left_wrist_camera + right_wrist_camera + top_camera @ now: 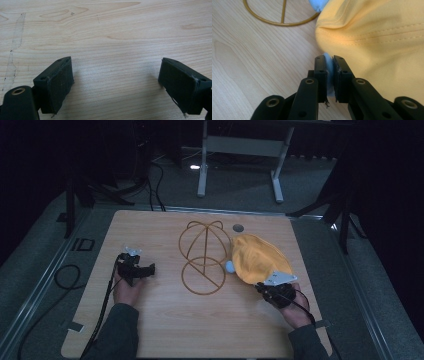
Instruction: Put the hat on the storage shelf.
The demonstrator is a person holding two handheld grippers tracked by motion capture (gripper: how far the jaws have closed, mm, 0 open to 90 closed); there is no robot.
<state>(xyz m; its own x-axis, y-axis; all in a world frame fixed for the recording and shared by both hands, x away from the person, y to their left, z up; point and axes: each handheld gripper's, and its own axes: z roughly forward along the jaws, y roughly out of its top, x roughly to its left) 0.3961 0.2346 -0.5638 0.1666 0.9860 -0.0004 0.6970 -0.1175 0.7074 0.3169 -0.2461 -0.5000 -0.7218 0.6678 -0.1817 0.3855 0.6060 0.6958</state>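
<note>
A: Right gripper (329, 65): jaws clenched on the pale-blue edge of the yellow stitched fabric cap (382, 37), which spreads ahead and right of them.

B: Brass-coloured wire frame stand (202, 257) lies beyond, left. Left gripper (116, 82): released, farther off.

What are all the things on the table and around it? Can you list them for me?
yellow cap: one, yellow with a light blue edge, right of middle, its edge pinched by the right gripper
wire stand: one, gold, table's middle
table: one, light wood
hole: one, grey, table's far edge
metal frame: one, grey, floor behind
left gripper: one, black, jaws apart over bare wood
right gripper: one, black, shut on the cap's blue edge
</note>
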